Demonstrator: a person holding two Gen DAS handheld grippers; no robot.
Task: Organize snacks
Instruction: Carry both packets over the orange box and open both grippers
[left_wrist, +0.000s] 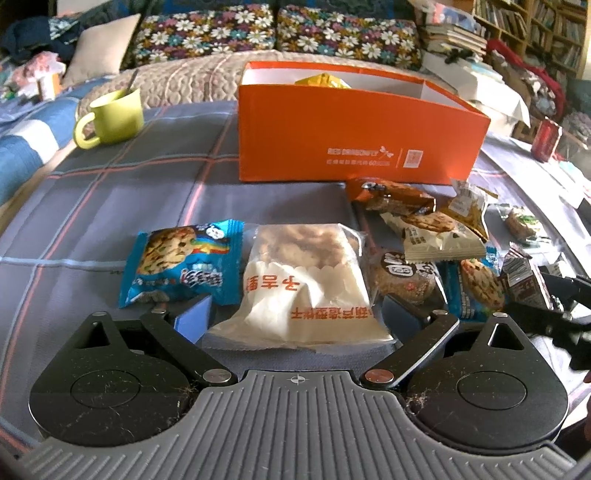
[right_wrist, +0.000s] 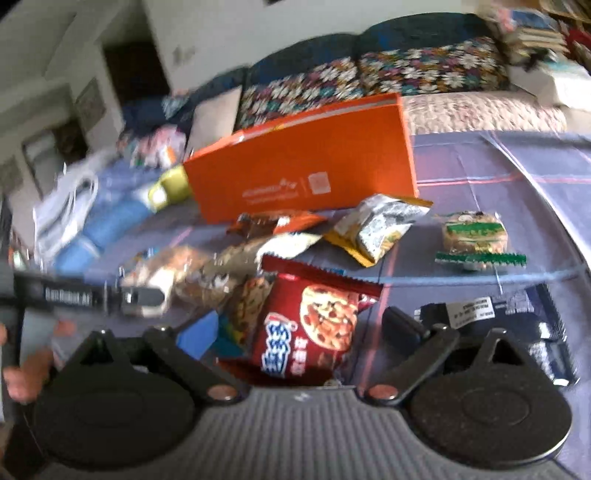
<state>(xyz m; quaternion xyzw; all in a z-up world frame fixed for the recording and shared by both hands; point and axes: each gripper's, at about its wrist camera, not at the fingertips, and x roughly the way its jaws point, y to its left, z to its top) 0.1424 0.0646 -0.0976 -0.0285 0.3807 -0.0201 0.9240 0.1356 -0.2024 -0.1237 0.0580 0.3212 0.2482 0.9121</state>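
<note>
Right now both your grippers sit low over the snack pile in front of the orange box.

Your left gripper (left_wrist: 295, 314) has its jaws spread wide on either side of the white pastry bag (left_wrist: 306, 288), whose near end lies between the blue pads without being pinched. Just left of it lies a blue cookie packet (left_wrist: 181, 262); to its right are a round brown cake (left_wrist: 404, 278) and a loose heap of wrappers. Beyond them, the orange box (left_wrist: 354, 140) stands open on the checked cloth (left_wrist: 110, 206) with a yellow packet (left_wrist: 323, 81) inside, and a green mug (left_wrist: 110, 118) sits far left. Your right gripper (right_wrist: 306, 332) is also spread, with the red cookie packet (right_wrist: 314, 325) lying between its fingers, untouched by the right one. That view is blurred. A green-edged wafer pack (right_wrist: 476, 236) lies apart to the right.
</note>
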